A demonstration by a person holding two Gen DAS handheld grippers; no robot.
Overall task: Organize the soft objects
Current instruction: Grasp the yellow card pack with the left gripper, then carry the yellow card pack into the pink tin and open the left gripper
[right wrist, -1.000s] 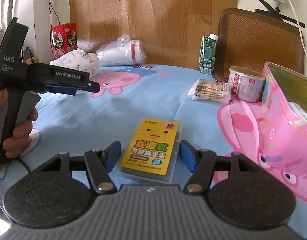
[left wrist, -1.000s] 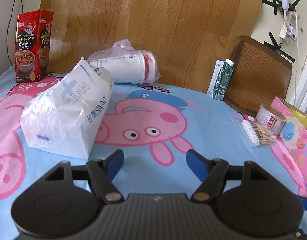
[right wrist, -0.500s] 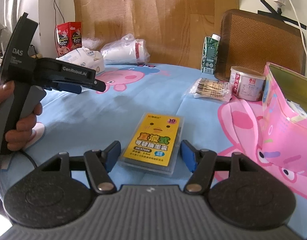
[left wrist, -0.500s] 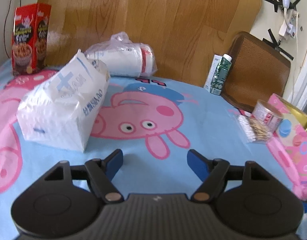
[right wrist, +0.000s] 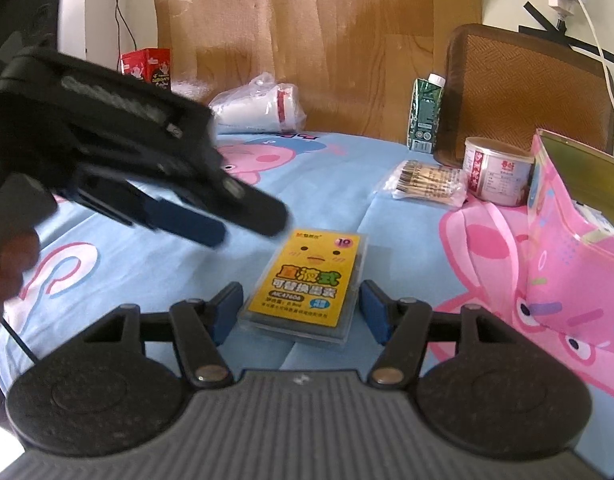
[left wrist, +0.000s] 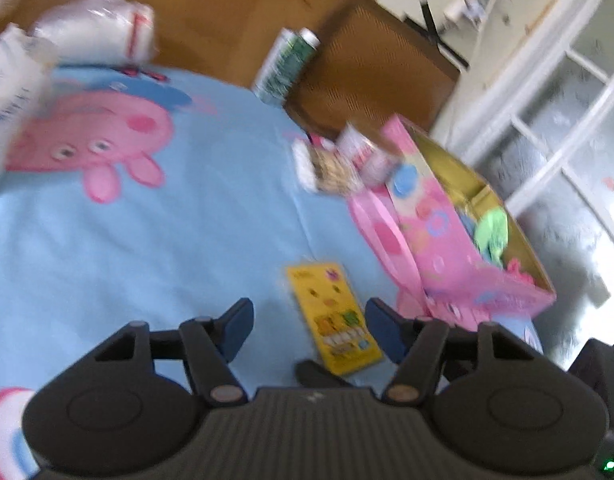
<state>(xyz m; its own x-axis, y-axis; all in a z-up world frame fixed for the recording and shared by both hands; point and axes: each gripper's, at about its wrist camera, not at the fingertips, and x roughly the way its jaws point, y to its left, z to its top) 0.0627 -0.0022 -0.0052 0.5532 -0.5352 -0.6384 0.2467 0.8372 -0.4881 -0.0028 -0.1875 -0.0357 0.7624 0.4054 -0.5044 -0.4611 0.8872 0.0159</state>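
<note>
A flat yellow packet in a clear case (right wrist: 309, 280) lies on the blue cartoon cloth. My right gripper (right wrist: 301, 312) is open, low over the cloth, with the packet's near end between its blue pads. My left gripper (left wrist: 309, 330) is open and empty; in its blurred view the yellow packet (left wrist: 333, 316) lies just ahead between its fingers. From the right wrist view the left gripper (right wrist: 195, 220) hovers just left of the packet. A white tissue pack (left wrist: 11, 84) and a bagged white roll (right wrist: 263, 108) lie further back.
A pink gift bag (right wrist: 567, 248) with soft items inside (left wrist: 493, 232) stands open at the right. A bag of cotton swabs (right wrist: 427, 182), a tin (right wrist: 497, 174), a green carton (right wrist: 425, 114), a red box (right wrist: 149, 66) and a brown chair back (right wrist: 523, 92) stand behind.
My left gripper has swung right and down, from facing the tissue pack to hovering by the yellow packet. My right gripper has stayed at the packet.
</note>
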